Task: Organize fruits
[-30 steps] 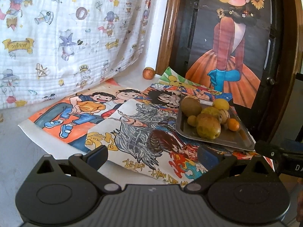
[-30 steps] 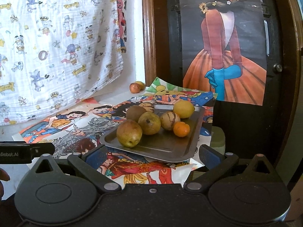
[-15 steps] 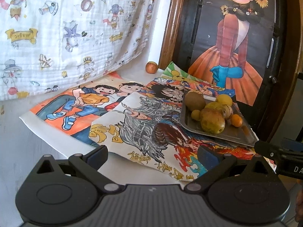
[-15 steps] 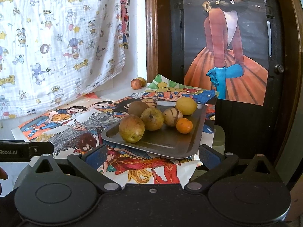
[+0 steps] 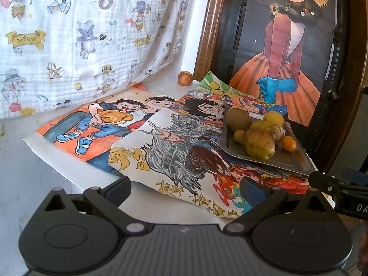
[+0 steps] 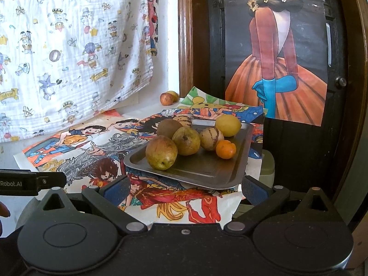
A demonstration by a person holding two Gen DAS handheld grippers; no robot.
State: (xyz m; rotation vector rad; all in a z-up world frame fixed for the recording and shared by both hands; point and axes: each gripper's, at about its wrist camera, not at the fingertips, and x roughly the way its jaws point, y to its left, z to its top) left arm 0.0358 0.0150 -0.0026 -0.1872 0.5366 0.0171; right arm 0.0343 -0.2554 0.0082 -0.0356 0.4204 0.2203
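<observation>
Fruits [image 6: 187,141] crowd a metal tray [image 6: 207,172] (two more sit by the wall); both tools gape, empty.

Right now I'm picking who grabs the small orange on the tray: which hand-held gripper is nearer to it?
Right. The right hand-held gripper faces the tray's near edge; the left hand-held gripper sits farther left of the orange.

So the white table [image 5: 34,179] is mostly covered with overlapping cartoon drawings [image 5: 165,151], and a metal tray [image 6: 207,172] of fruit sits on those. Two loose apples [image 6: 166,98] sit on the bare top at the back corner.
</observation>
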